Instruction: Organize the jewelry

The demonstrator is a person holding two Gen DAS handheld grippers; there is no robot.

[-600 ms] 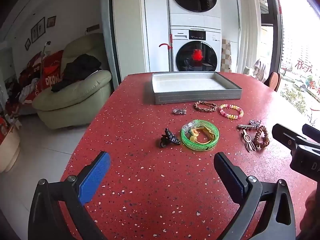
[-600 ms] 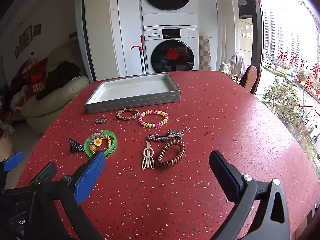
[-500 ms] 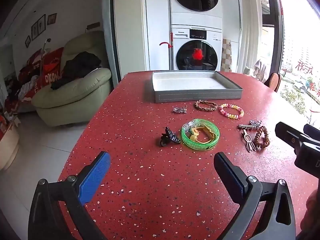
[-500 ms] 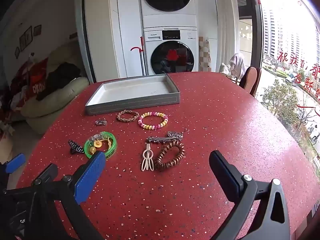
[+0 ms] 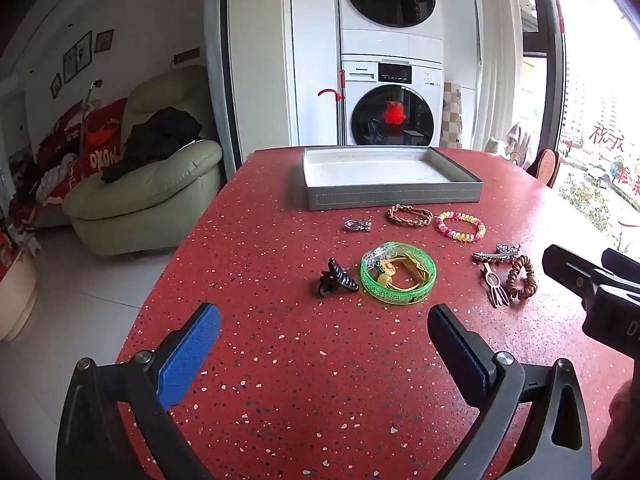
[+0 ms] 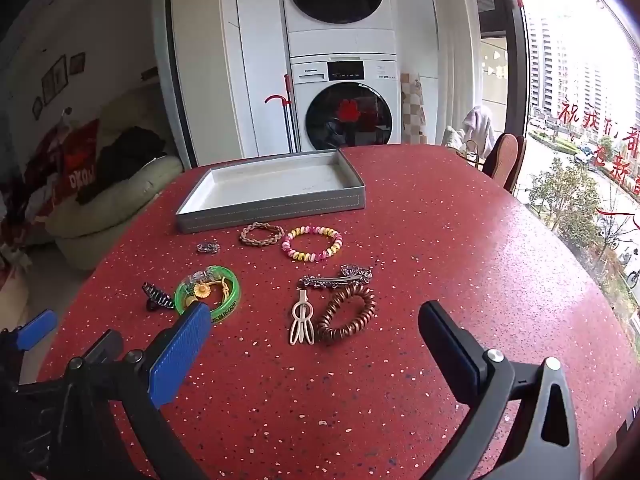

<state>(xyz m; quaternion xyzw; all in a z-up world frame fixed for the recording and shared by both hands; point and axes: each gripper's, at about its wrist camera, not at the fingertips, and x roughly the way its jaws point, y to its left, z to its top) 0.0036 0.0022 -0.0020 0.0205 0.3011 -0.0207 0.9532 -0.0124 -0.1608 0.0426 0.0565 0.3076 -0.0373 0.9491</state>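
While both grippers gape wide and empty, jewelry lies before gray tray (image 5: 394,196), nothing between.

The right gripper (image 6: 314,336) has been brought a little nearer to the brown coil band (image 6: 346,313), it seems; the blue pad (image 6: 180,358) now covers part of the green bangle (image 6: 208,292).

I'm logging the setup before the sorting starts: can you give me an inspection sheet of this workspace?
Surface: red speckled table, dry.
Job's things: grey tray, nothing in it; braided bracelet, pink-yellow bracelet, green bangle, black claw clip, silver clip, cream clip, brown coil tie, small silver piece, all loose on the table.
Clutter: nothing seen.
Grippers: left gripper and right gripper open, fingers holding nothing.
Cables: nothing seen.
Surroundings: stacked washer and dryer, sofa, window.
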